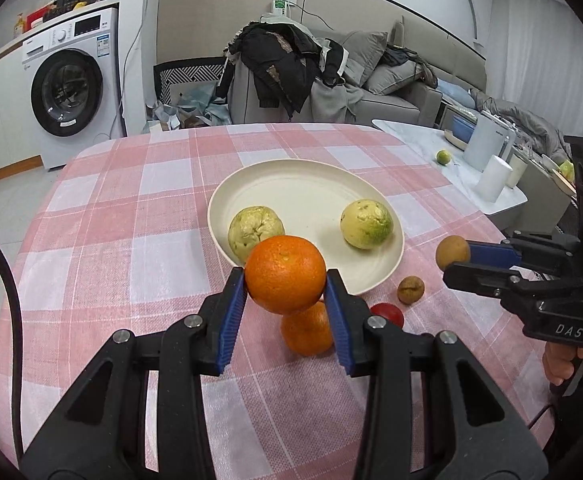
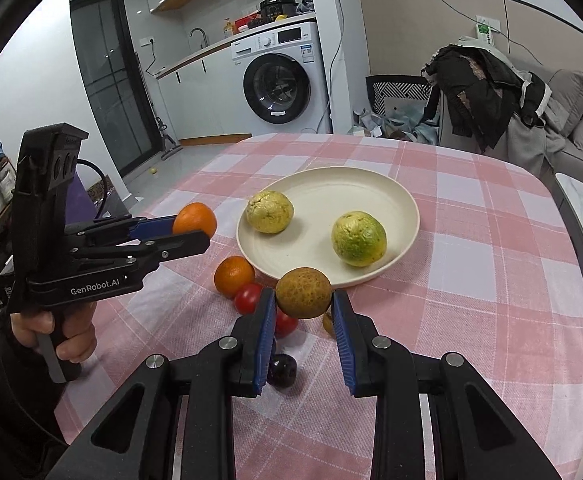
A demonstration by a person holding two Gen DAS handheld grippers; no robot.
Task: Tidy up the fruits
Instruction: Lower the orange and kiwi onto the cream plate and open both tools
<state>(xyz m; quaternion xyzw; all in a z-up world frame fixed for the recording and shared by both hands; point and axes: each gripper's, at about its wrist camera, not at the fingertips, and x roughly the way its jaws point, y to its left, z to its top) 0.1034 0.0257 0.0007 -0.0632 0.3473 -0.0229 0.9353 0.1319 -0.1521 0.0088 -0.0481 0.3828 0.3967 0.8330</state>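
Observation:
My left gripper [image 1: 285,280] is shut on an orange [image 1: 285,274] held above the table, just before the cream plate [image 1: 387,264]. The same gripper [image 2: 199,234] with its orange [image 2: 194,219] shows at the left of the right wrist view. My right gripper [image 2: 303,300] is shut on a small brown round fruit [image 2: 303,292], lifted off the cloth near the plate's [image 2: 407,216] front rim; in the left wrist view it [image 1: 457,258] holds that fruit [image 1: 451,251] at the right. Two yellow-green fruits [image 1: 255,230] [image 1: 366,224] lie on the plate.
On the pink checked tablecloth [image 2: 491,280] lie a second orange [image 2: 233,275], two red tomatoes [image 2: 248,297], a dark purple fruit [image 2: 282,369] and another small brown fruit [image 1: 410,289]. A side table [image 1: 423,140] with cups and a green fruit stands at the right.

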